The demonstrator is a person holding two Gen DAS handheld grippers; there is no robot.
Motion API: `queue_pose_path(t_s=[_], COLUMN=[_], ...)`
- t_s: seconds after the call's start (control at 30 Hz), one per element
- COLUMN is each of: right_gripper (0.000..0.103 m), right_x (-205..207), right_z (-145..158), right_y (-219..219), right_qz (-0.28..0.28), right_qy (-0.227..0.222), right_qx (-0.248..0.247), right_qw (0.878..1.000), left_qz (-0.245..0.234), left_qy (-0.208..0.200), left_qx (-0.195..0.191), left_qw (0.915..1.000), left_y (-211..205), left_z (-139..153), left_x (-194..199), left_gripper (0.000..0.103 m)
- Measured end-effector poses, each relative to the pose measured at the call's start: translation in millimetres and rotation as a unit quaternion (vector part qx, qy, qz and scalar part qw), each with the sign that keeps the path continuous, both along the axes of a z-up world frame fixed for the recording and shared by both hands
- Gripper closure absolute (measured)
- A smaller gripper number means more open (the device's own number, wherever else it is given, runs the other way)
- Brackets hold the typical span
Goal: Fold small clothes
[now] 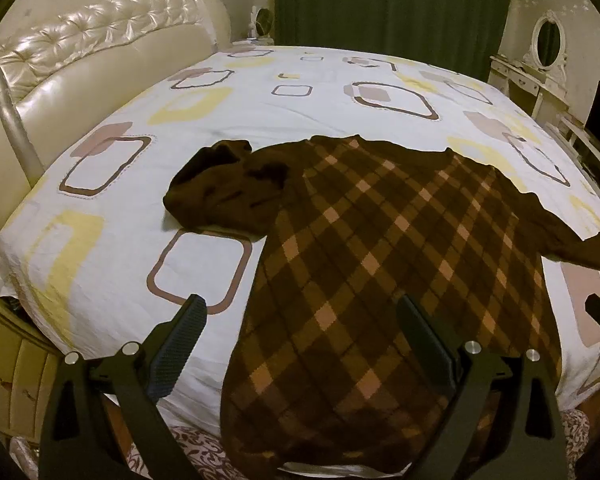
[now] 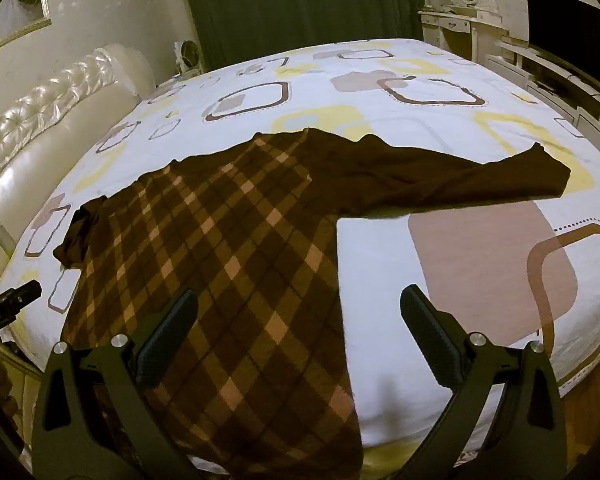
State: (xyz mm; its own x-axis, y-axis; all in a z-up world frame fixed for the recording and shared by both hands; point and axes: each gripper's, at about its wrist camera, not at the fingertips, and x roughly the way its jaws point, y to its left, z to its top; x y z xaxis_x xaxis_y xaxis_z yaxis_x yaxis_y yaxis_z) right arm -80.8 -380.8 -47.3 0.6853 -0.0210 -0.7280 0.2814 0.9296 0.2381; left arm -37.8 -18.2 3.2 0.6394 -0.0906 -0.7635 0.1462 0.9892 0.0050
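Sweater [image 1: 364, 240] beneath hand-held gripper [image 1: 302, 312]

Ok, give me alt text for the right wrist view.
A brown checked sweater lies flat on a patterned bed, one plain brown sleeve stretched out to the right. The right tongs hover open above its lower hem, holding nothing.

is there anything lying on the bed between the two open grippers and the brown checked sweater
Nothing visible does. The left gripper and right gripper hang open, empty, right above the sweater at its near hem. Only the patterned bed sheet surrounds it; no other item lies on it.
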Motion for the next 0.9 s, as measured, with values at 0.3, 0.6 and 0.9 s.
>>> queue_pose_path(t_s=[0.3, 0.6, 0.9], right_gripper=[0.002, 0.002, 0.002], right_x=[0.0, 0.6, 0.7], right_z=[-2.4, -4.7, -6.4], right_y=[4.4, 7.2, 10.2], right_qz=[0.004, 0.005, 0.008], right_qy=[0.004, 0.007, 0.009], right_qx=[-0.003, -0.005, -0.007], right_qw=[1.0, 1.0, 1.0], left_qz=[-0.003, -0.005, -0.005], left_qy=[-0.003, -0.002, -0.001], left_qx=[0.003, 0.002, 0.002], left_qw=[1.0, 1.0, 1.0], left_y=[-2.3, -3.9, -4.5], left_z=[0.5, -0.8, -1.4], left_x=[-2.2, -2.8, -3.0], left_gripper=[0.008, 0.008, 0.008])
